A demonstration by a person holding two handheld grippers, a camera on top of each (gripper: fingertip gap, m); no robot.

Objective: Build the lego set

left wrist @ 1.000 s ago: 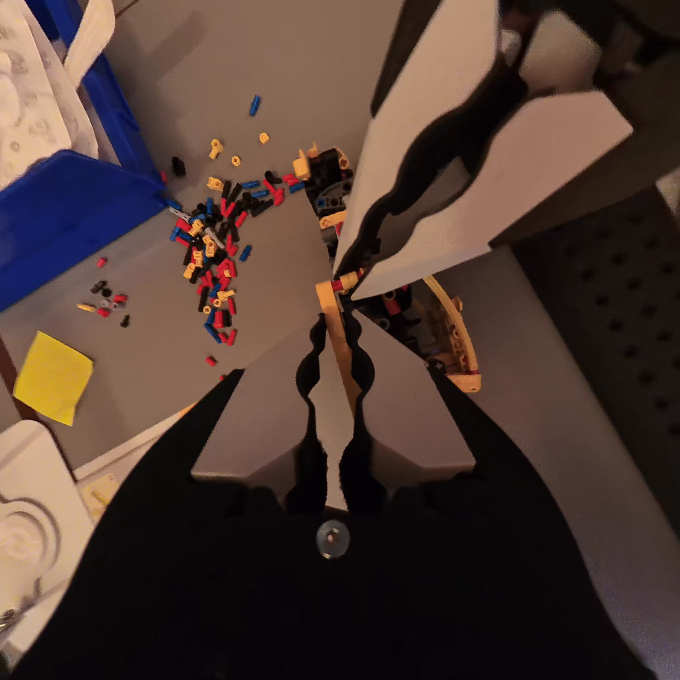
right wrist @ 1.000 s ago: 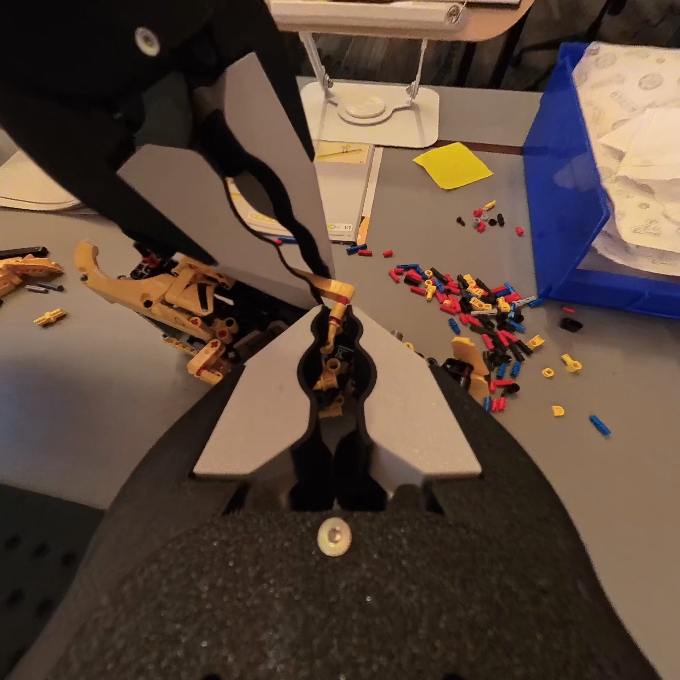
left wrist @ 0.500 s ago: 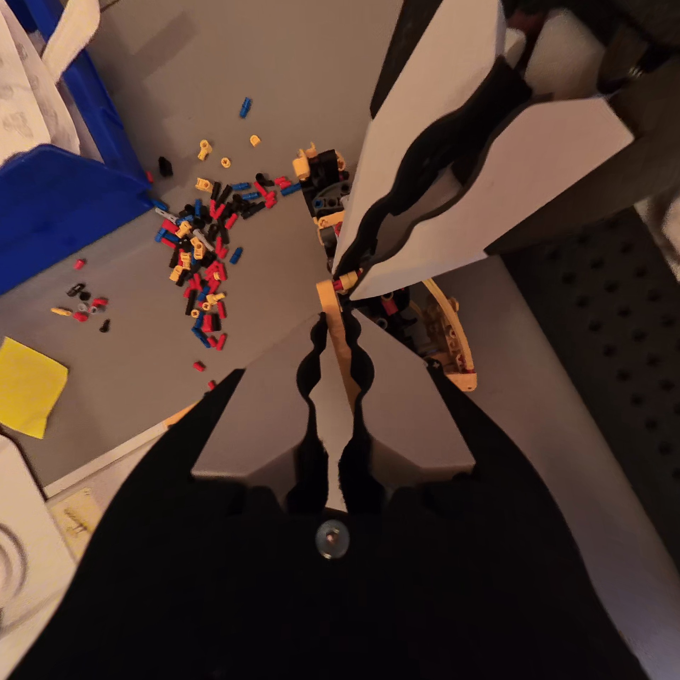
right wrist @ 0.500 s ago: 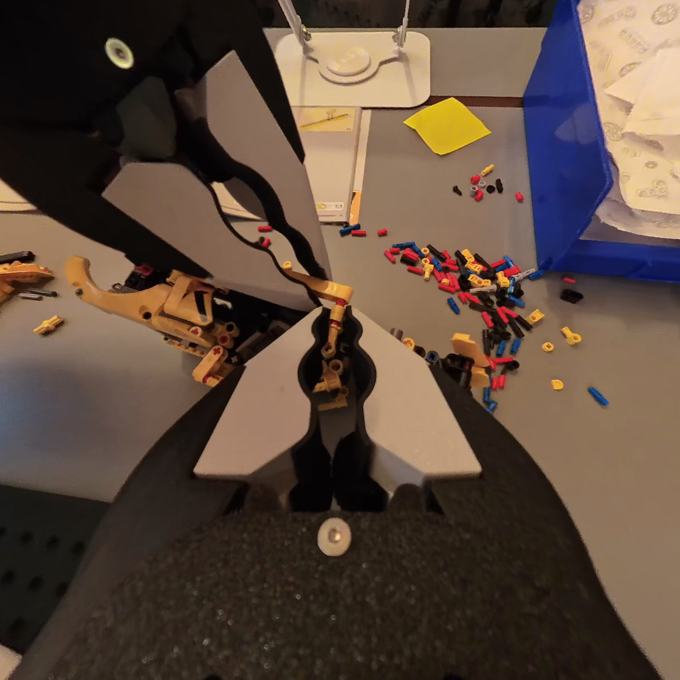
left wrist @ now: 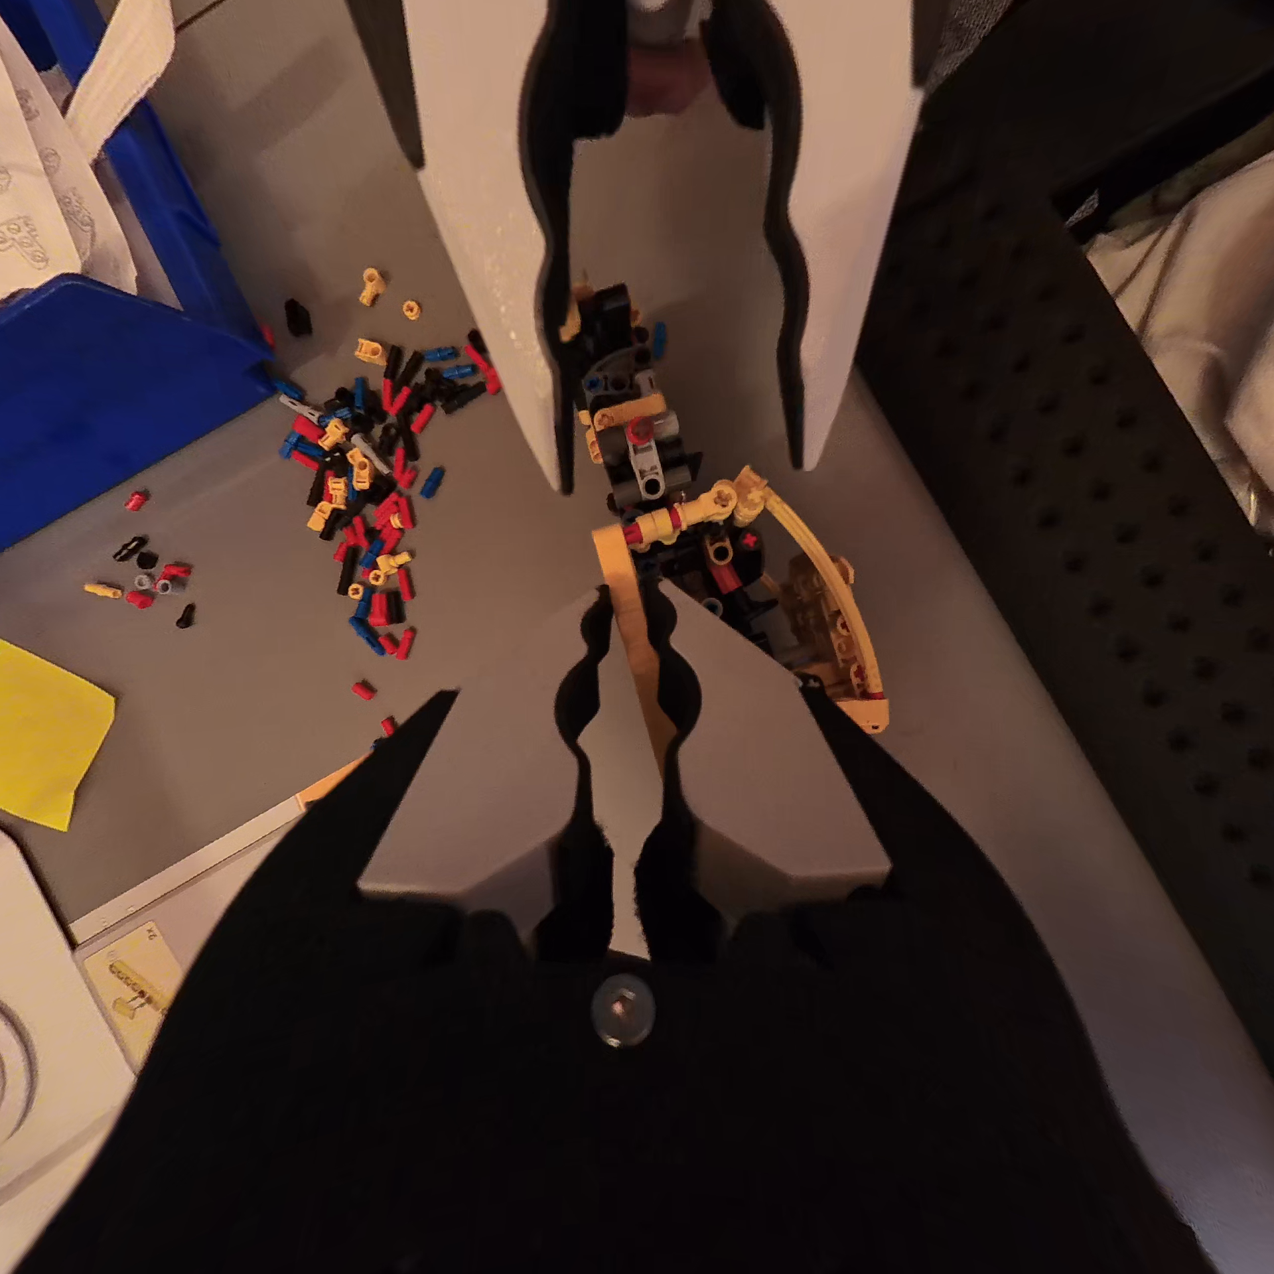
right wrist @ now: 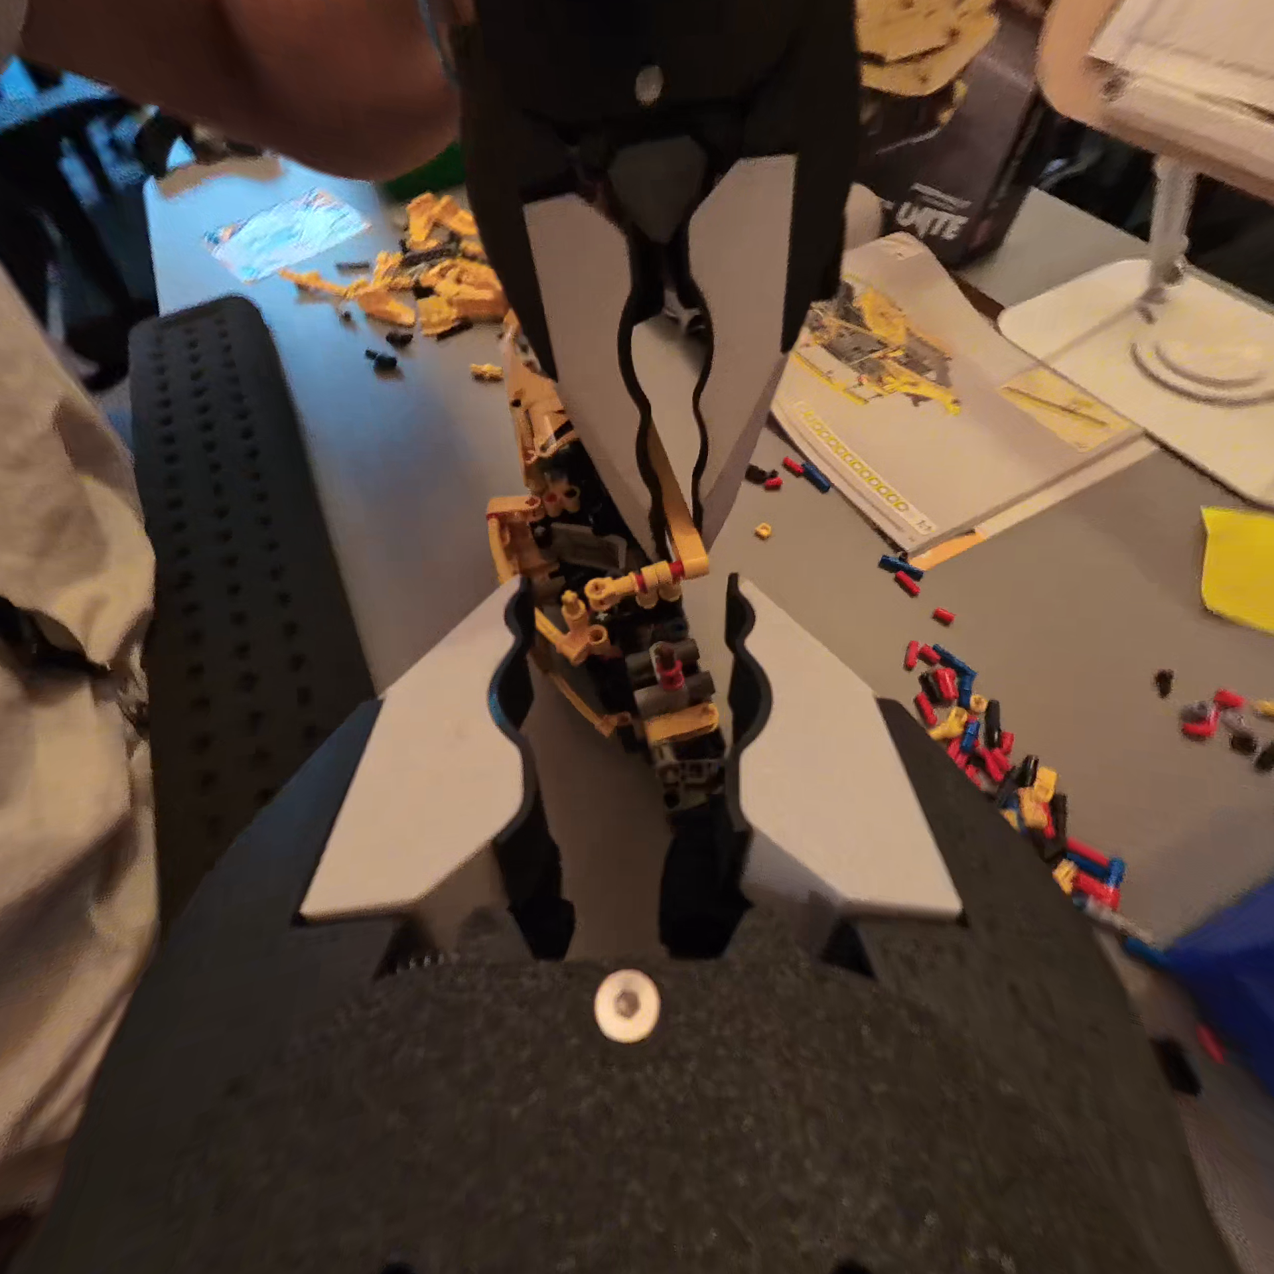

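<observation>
My left gripper (left wrist: 634,589) is shut on a long tan curved beam (left wrist: 615,558) that joins the half-built yellow and black lego model (left wrist: 644,441) lying on the grey table. A short axle with a red bush and yellow connectors (left wrist: 679,517) sits at the beam's end. My right gripper (right wrist: 627,586) is open and empty, its fingers either side of the model (right wrist: 665,696) without touching it. In the left wrist view it (left wrist: 679,472) comes in from the top. In the right wrist view the left gripper (right wrist: 675,541) points down at the beam (right wrist: 665,476).
A heap of small red, blue, black and yellow pins (left wrist: 372,482) lies beside a blue bin (left wrist: 103,386). A black perforated mat (right wrist: 227,517), an open instruction booklet (right wrist: 931,413), a yellow note (right wrist: 1241,565), a lamp base (right wrist: 1172,345) and loose yellow parts (right wrist: 441,289) surround the model. Both grippers' tips are close together, under 4 cm apart.
My right gripper has opened, let go of the axle piece at the beam's end, and swung round to face the left gripper. My left gripper still holds the beam.
</observation>
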